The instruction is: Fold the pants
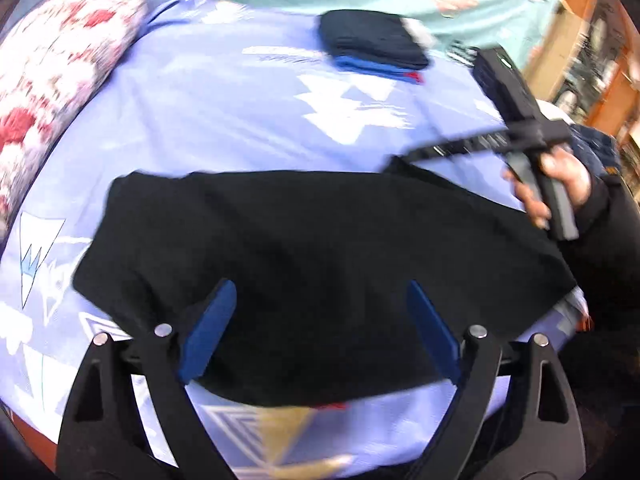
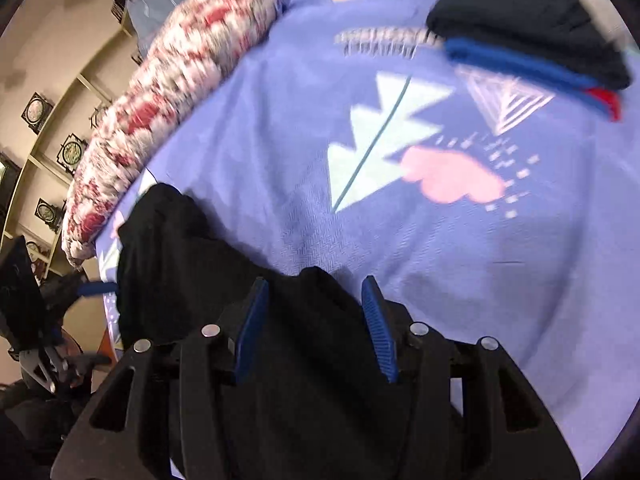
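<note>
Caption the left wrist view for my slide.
Open left tongs over black pants on a patterned blue bedsheet, folded clothes stacked beyond.

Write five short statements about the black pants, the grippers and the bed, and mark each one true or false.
1. The black pants lie on a lilac patterned bedsheet. True.
2. The left gripper is clamped shut on the pants. False: its blue fingers stand wide apart over the fabric.
3. A folded stack of dark clothes sits at the far side of the bed. True.
4. The red-and-white pillow lies on top of the pants. False: it lies along the sheet's edge, off the pants.
5. The right gripper has black fabric between its open fingers. True.
</note>
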Demonstrator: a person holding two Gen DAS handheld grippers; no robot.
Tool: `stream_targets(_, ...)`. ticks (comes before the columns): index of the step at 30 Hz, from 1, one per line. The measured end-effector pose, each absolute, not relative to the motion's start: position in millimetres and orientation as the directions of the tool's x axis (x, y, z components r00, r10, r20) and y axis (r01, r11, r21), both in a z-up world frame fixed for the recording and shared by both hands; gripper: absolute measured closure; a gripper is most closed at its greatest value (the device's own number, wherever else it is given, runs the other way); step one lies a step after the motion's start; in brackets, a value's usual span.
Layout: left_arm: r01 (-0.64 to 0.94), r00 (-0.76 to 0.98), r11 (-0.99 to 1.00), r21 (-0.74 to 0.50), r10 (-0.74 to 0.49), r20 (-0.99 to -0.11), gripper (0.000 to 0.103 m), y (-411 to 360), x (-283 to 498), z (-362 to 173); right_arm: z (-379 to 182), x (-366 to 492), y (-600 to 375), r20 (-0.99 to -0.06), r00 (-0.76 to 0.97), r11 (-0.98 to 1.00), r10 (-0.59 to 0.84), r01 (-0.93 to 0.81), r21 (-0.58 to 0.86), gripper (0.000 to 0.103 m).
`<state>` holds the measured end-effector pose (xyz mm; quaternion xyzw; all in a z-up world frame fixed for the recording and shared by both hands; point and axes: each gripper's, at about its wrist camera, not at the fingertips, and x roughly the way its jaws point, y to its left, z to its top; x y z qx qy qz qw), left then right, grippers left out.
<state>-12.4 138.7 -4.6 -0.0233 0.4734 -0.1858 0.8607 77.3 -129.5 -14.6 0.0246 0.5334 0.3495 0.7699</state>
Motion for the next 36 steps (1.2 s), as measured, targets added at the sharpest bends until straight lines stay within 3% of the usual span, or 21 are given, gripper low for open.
stream_targets(1,0.263,0.481,0.941,-0.211,-0.317,-0.817,0.015,147,-7,-11,-22,79,-125,-0.817,0.159,0.753,0.554,-0.515,0.411,0.07)
stream_targets(2,0.22,0.469,0.953,-0.206,-0.289,-0.835,0.015,159,0,-22,-30,79,-119,-0.835,0.129,0.751,0.535,-0.525,0.4,0.092)
stream_targets(3,0.196,0.456,0.957,-0.214,-0.282,-0.844,0.015,166,3,-28,-33,77,-115,-0.846,0.115,0.75,0.52,-0.536,0.388,0.097)
stream_targets(8,0.16,0.445,0.974,-0.16,-0.216,-0.869,0.015,180,-13,-48,-14,77,-134,-0.804,0.238,0.776,0.545,-0.507,0.376,0.101)
stream_targets(12,0.158,0.455,0.973,-0.168,-0.223,-0.862,0.015,185,-24,-47,-36,87,-128,-0.837,0.251,0.813,0.487,-0.48,0.329,0.101)
stream_targets(16,0.157,0.446,0.976,-0.15,-0.206,-0.871,0.015,182,-26,-44,-42,86,-117,-0.842,0.286,0.828,0.456,-0.484,0.284,0.098)
stream_targets(20,0.185,0.462,0.968,-0.172,-0.24,-0.854,0.015,181,-30,-20,-2,67,-140,-0.792,0.468,0.881,0.393,-0.438,0.179,0.063)
stream_targets(22,0.234,0.503,0.952,-0.199,-0.294,-0.813,0.015,174,-35,3,16,48,-155,-0.759,0.503,0.882,0.415,-0.428,0.198,0.063)
stream_targets(25,0.306,0.52,0.929,-0.208,-0.346,-0.781,0.01,154,-39,14,20,12,-164,-0.743,0.392,0.813,0.542,-0.469,0.345,0.063)
stream_targets(30,0.259,0.416,0.949,-0.179,-0.276,-0.866,0.01,135,-17,-43,-53,-10,-154,-0.846,0.267,0.854,0.462,-0.39,0.343,0.064)
stream_targets(32,0.27,0.427,0.951,-0.148,-0.256,-0.867,0.01,128,-19,-38,-58,-18,-166,-0.824,0.311,0.861,0.474,-0.36,0.359,0.064)
stream_targets(36,0.293,0.452,0.933,-0.208,-0.327,-0.83,0.01,122,-19,-15,-10,-59,-240,-0.705,0.507,0.869,0.495,-0.274,0.413,0.058)
